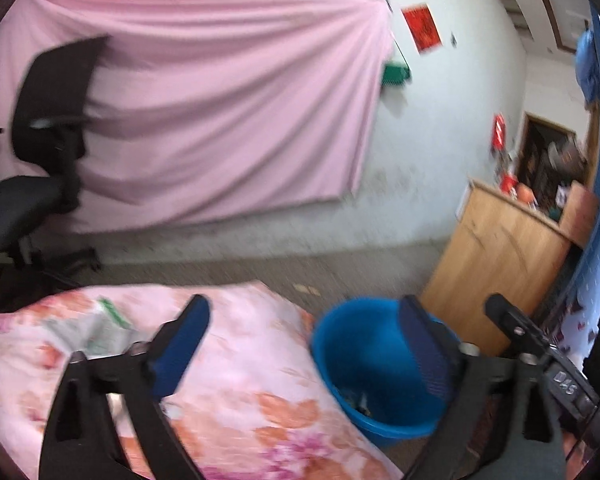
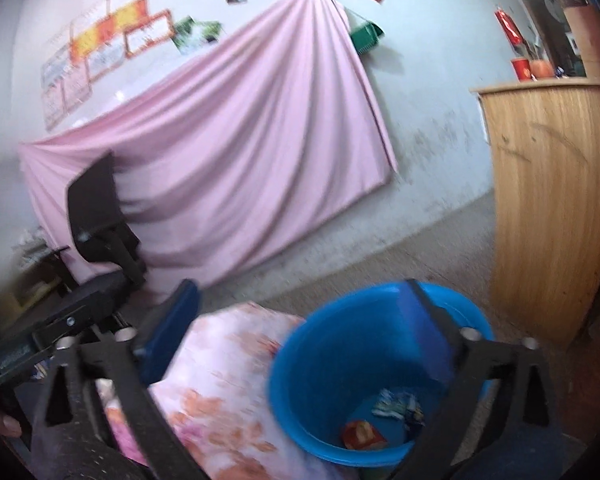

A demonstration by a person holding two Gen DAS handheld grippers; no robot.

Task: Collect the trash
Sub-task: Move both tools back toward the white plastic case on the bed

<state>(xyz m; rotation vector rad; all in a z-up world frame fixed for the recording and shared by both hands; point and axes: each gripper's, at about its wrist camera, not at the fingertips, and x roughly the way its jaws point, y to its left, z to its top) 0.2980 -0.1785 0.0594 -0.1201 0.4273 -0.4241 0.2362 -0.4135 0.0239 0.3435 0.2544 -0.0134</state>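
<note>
Both grippers, left & right, fingers wide, empty; crumpled green-white wrapper on floral bedspread looks light, soft — pinch raised fold.

Both grippers: left gripper, right gripper. Black slotted finger arms, blue ribbed pads, silver screws at the pivots. White lettering on black housing, blurred.

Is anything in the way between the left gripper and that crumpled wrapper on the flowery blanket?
Nothing visible. The left hand-held gripper is open, and the crumpled wrapper lies uncovered on the blanket beside its left finger.
</note>
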